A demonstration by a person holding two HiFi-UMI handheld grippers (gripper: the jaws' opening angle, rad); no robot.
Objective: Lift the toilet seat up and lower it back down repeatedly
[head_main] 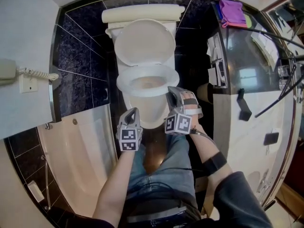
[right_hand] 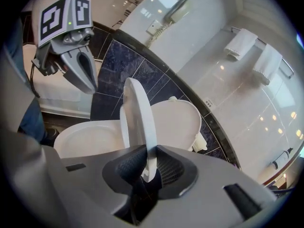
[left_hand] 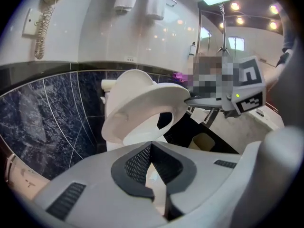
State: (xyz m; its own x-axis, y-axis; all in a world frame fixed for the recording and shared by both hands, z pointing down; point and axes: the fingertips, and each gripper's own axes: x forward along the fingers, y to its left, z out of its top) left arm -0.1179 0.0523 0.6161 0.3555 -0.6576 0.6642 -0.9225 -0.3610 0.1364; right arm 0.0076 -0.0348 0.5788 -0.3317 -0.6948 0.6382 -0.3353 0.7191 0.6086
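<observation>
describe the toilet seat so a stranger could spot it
Find the white toilet by the dark tiles. Its seat is the ring tilted up between bowl and lid. The lid is solid; the seat's edge is gripped by the right tool.

Dark floor (head_main: 190, 77), centre frame. The toilet (head_main: 149, 110) stands on it, with a beige bin (head_main: 205, 93) on the floor just right of the bowl.
</observation>
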